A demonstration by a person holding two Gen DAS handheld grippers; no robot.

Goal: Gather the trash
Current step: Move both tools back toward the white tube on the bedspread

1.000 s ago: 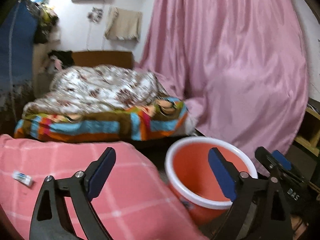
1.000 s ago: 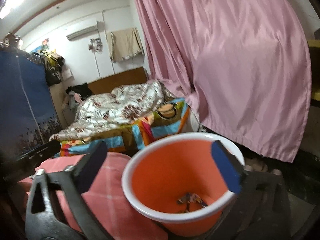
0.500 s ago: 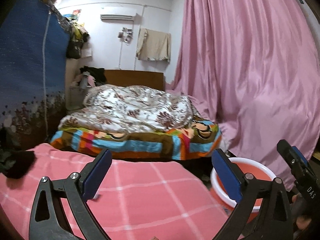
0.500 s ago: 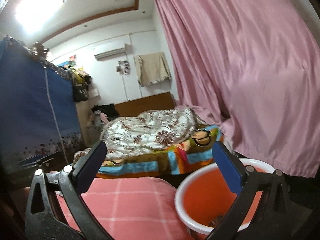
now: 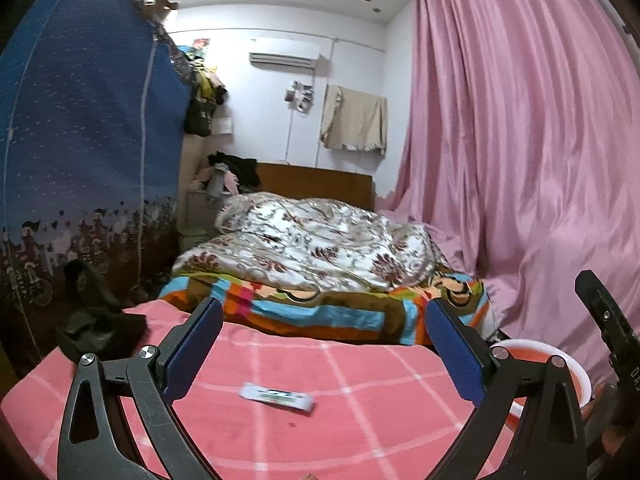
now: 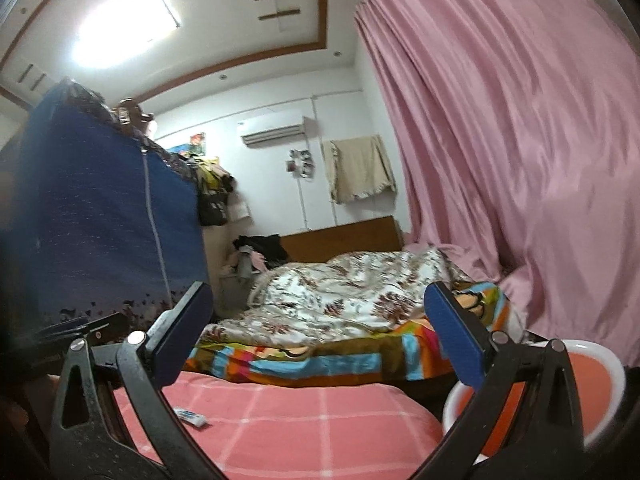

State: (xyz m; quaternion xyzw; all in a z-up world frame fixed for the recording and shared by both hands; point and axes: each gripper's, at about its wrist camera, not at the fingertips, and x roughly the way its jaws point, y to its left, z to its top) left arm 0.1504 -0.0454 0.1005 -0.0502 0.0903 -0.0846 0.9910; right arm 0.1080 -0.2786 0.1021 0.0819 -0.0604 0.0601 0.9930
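One wrapper (image 5: 277,396), one orange bucket (image 6: 600,376), two beds, one curtain (image 5: 520,160)

A white wall (image 5: 352,60) closes the far end of the room, with an air conditioner (image 5: 284,58) mounted high and a beige towel (image 5: 354,122) hanging below it; a pink curtain (image 5: 520,160) covers the right side; a blue fabric wardrobe (image 5: 80,140) stands on the left; a bed with a wooden headboard (image 5: 316,180) carries a floral quilt (image 5: 320,248) over a striped blanket (image 5: 320,312); a bright ceiling light (image 6: 124,28) glows overhead.
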